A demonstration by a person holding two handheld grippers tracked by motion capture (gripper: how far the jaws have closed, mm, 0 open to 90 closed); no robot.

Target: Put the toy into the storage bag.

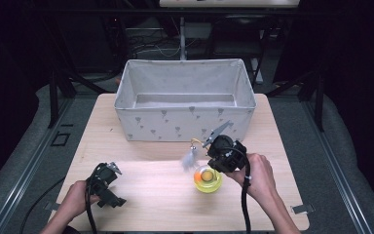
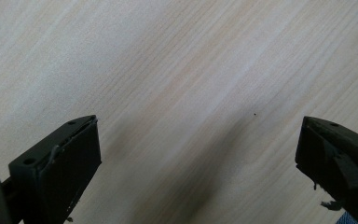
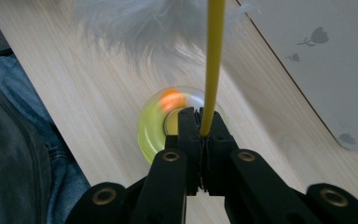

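Gripping yellow rod (image 3: 213, 65) — right gripper (image 3: 200, 122) jaws clamped, fabric bin (image 3: 317, 56) edge near.

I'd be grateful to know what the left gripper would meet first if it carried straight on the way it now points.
Most likely the bare wooden table. The left gripper looks down onto it with its jaws wide apart and nothing between them, though how far off the wood lies is unclear.

This looks like a lab recording station rather than a home. A pale wooden table (image 1: 141, 195) sits at the centre of the frame inside a dark metal frame (image 1: 53, 92), with black curtains along both sides. At the top centre, cables (image 1: 146, 46) and a stand (image 1: 181, 39) crowd the dim floor behind a grey fabric bin (image 1: 185, 117).
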